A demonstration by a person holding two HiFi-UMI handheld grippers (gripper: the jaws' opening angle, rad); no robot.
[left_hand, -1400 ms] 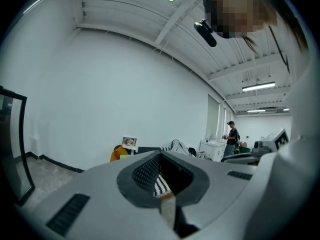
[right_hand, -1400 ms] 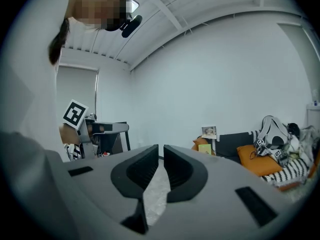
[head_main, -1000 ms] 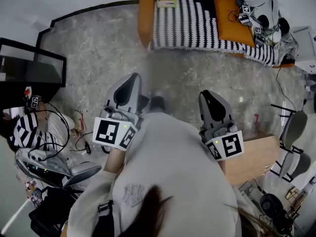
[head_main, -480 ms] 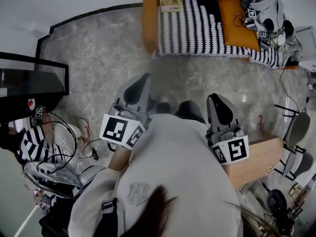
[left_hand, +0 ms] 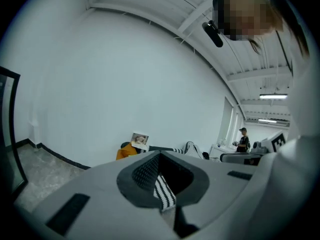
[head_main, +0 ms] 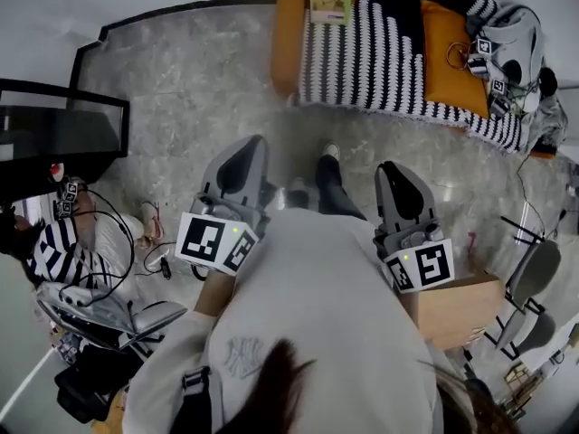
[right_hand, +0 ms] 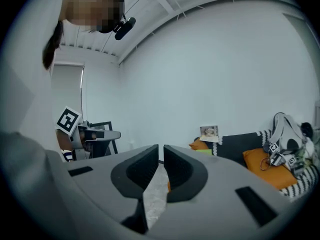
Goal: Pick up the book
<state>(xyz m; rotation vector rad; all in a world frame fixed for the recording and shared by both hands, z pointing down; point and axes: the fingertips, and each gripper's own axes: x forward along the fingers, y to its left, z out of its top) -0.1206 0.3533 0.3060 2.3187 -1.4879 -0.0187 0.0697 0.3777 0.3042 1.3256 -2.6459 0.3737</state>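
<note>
The pale green book with a picture cover (head_main: 330, 0) stands propped at the orange sofa's (head_main: 288, 34) end, on the left in the head view, just beside the black-and-white striped blanket (head_main: 362, 52). We hold both claws well apart from it, above the grey speckled floor (head_main: 172, 89). Our left gripper (head_main: 256, 143) is clenched on nothing, and our right gripper (head_main: 391, 168) is likewise clenched and empty.

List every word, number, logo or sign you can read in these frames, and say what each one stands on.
"NY": a faint interlocked logo on the person's pale sweatshirt, seen in the head view.
Book: the cover has a picture and some print, all too small to read in any view.
Marker squares on the handheld cubes: black-and-white patterns, not lettering.
Nothing else is legible.
</note>
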